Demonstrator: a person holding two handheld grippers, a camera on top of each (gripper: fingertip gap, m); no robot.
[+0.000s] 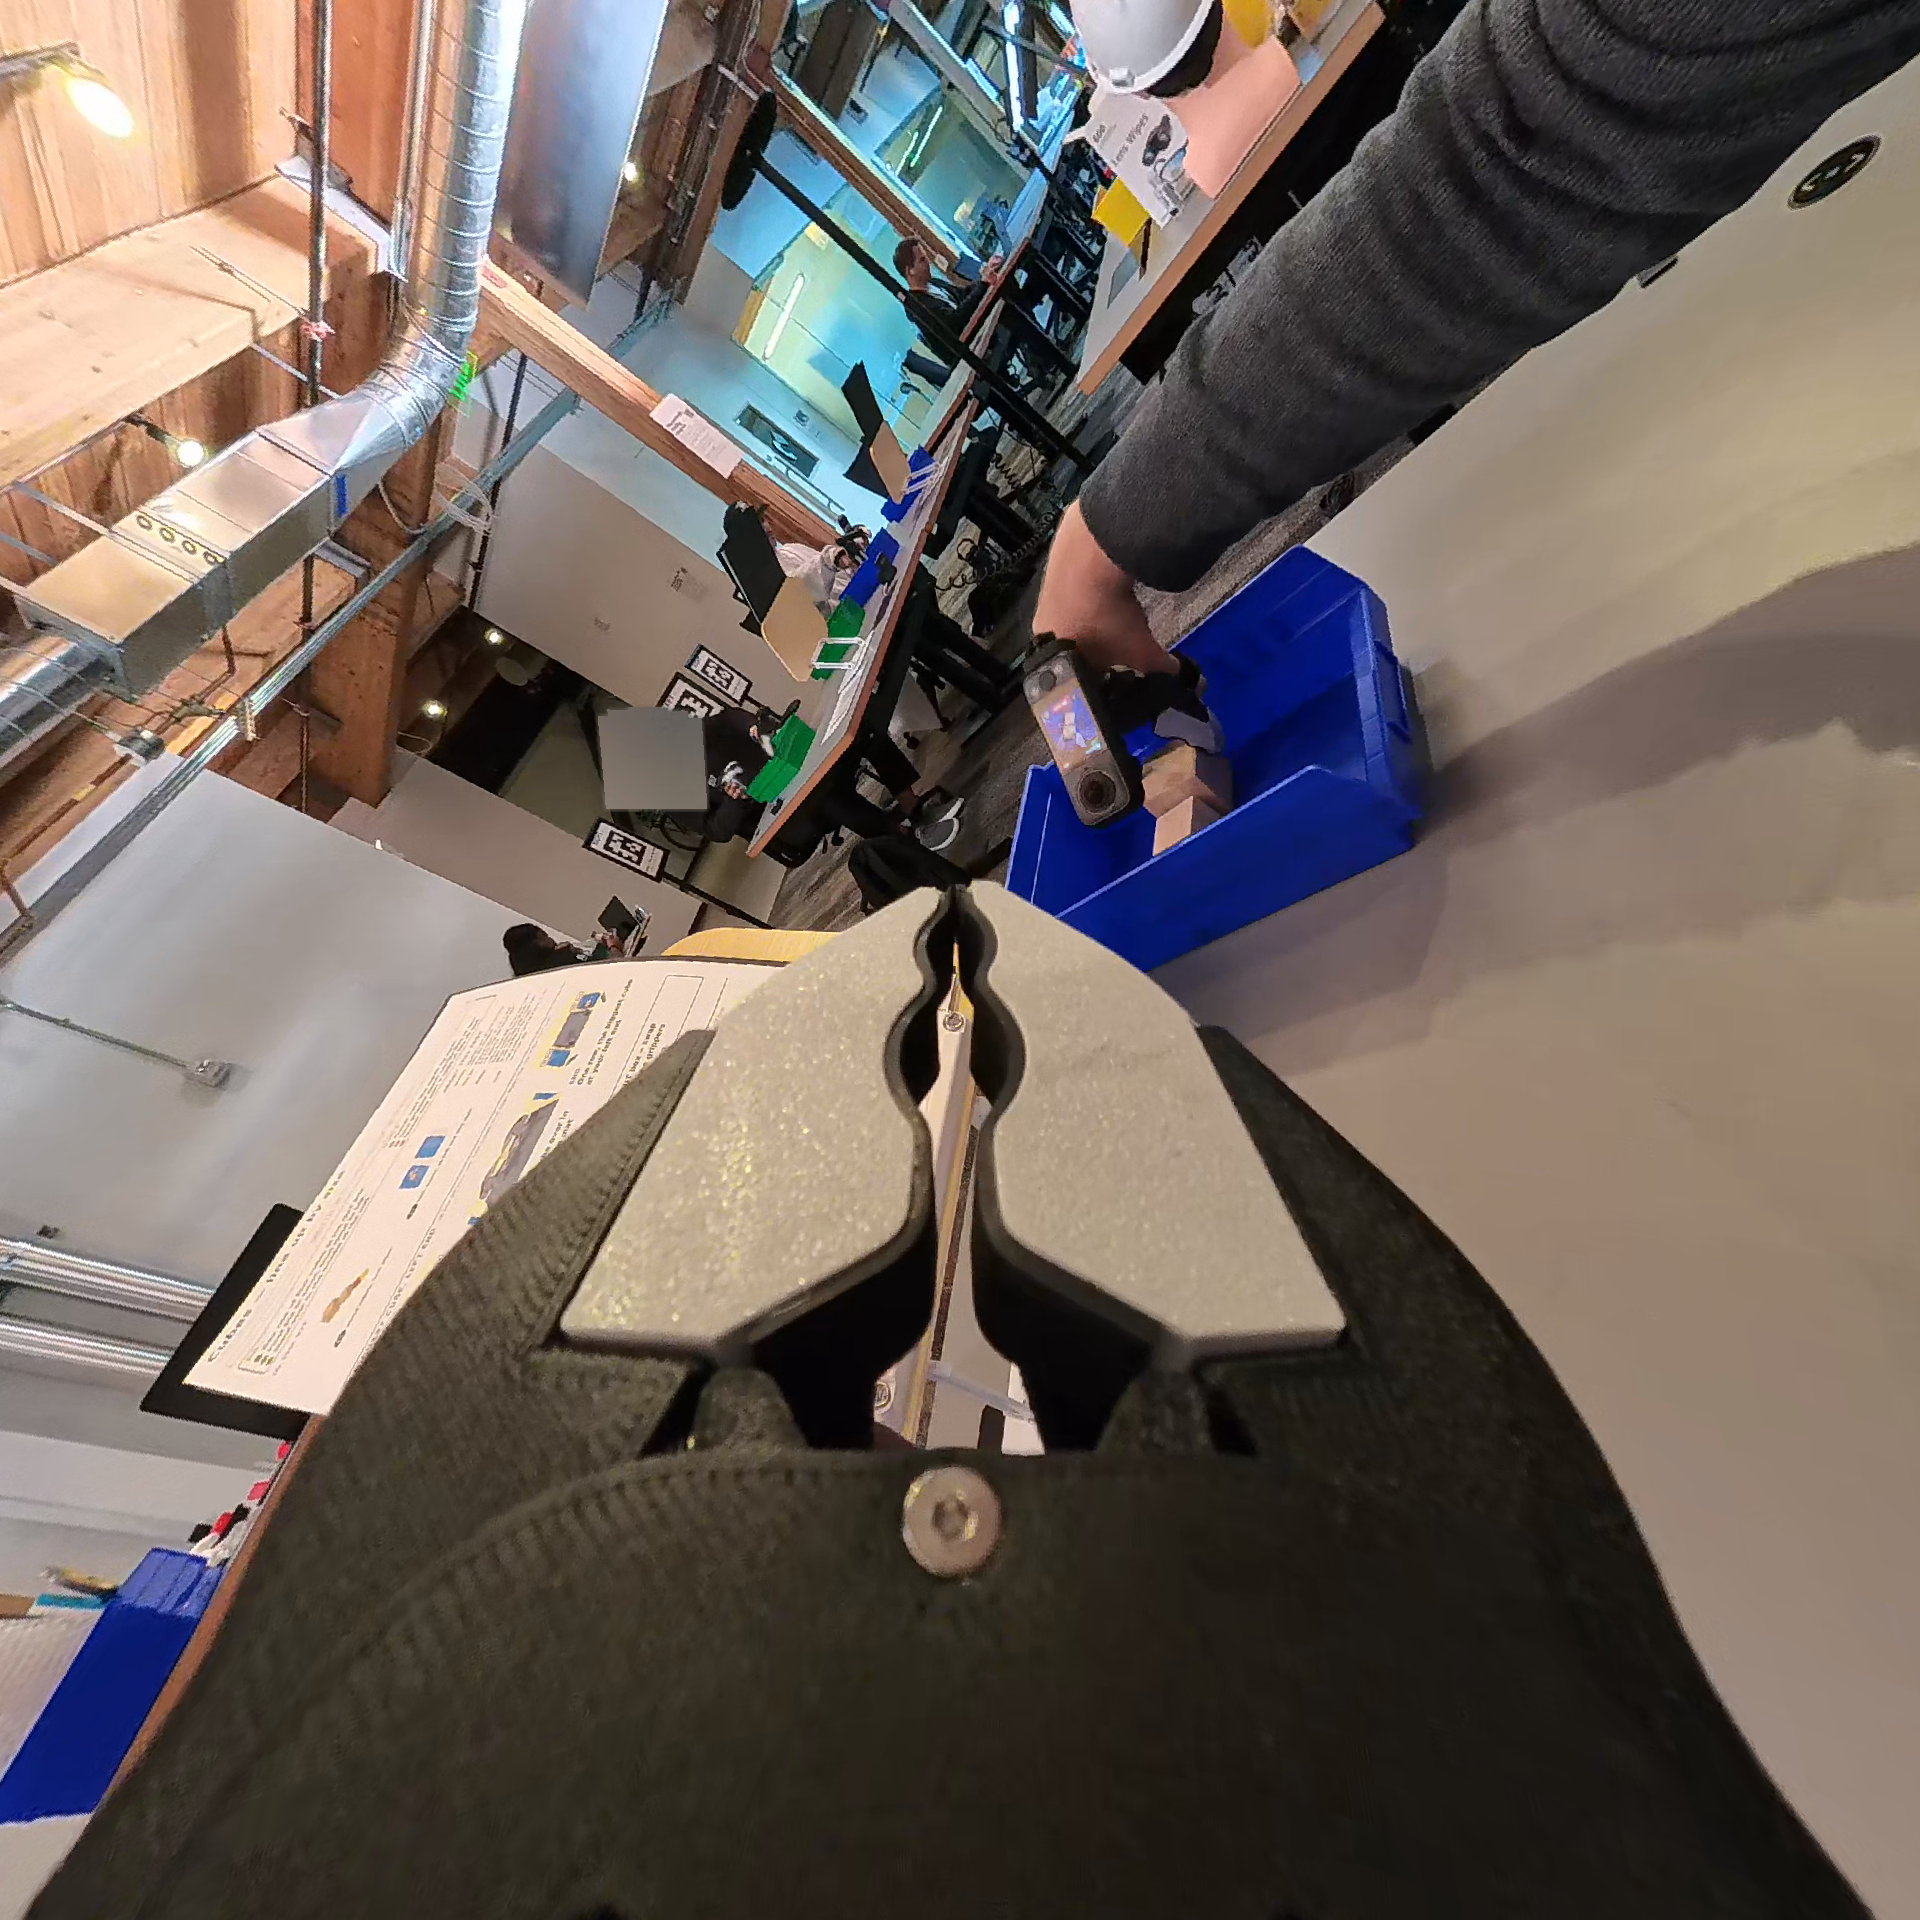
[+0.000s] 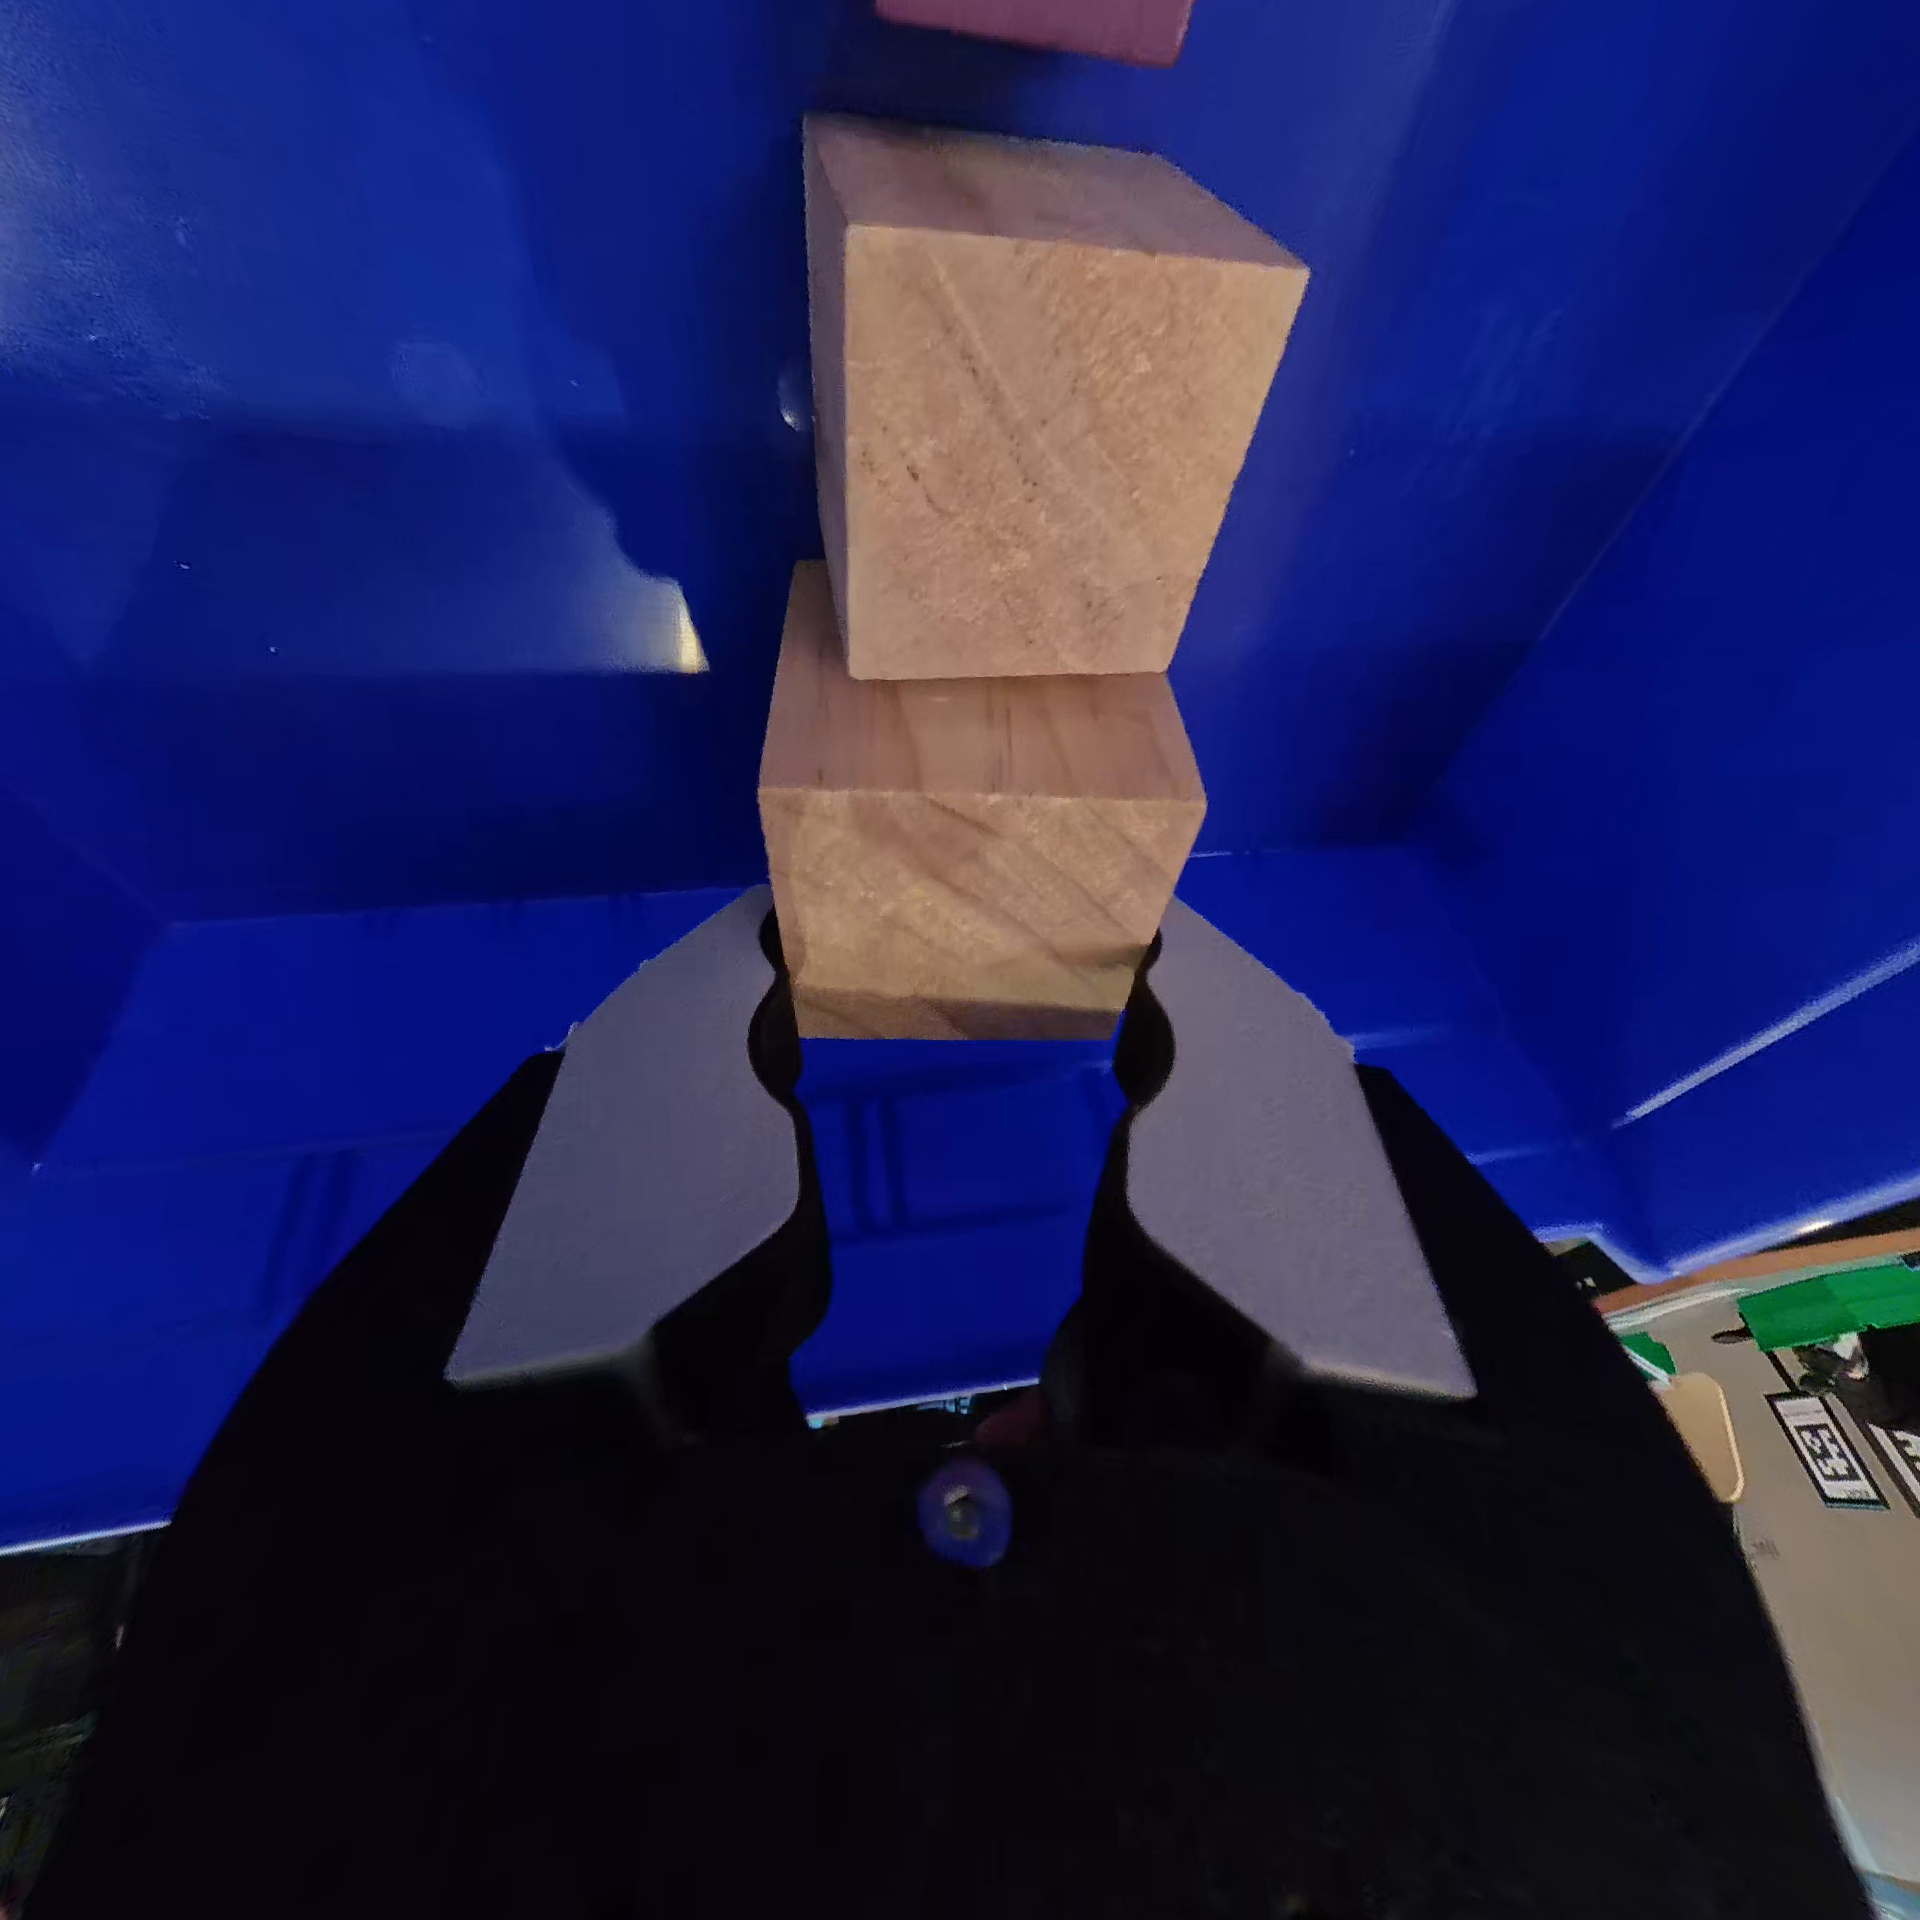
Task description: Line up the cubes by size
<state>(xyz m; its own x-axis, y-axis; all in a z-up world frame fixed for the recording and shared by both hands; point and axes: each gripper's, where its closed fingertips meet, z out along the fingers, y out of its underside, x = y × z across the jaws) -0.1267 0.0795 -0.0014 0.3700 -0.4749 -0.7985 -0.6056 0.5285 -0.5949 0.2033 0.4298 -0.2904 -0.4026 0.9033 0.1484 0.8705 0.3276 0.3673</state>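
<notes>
In the right wrist view my right gripper (image 2: pixel 961 956) reaches into a blue bin (image 2: pixel 312 520). Its two pads press the sides of a light wooden cube (image 2: pixel 977 883). A larger wooden cube (image 2: pixel 1039 447) lies just beyond it and touches it. A purple block (image 2: pixel 1039 26) shows at the top edge. My left gripper (image 1: pixel 956 904) is shut with nothing between its pads and hangs over the grey table (image 1: pixel 1558 1143). The left wrist view also shows the bin (image 1: pixel 1247 862) with wooden cubes (image 1: pixel 1184 810) in it.
A person's grey sleeve (image 1: pixel 1403 312) and hand reach to the bin from the upper right. A printed instruction sheet (image 1: pixel 468 1143) stands to the left of my left gripper. Other desks and people are far behind. Spacing between my two grippers at the tips: around 55 cm.
</notes>
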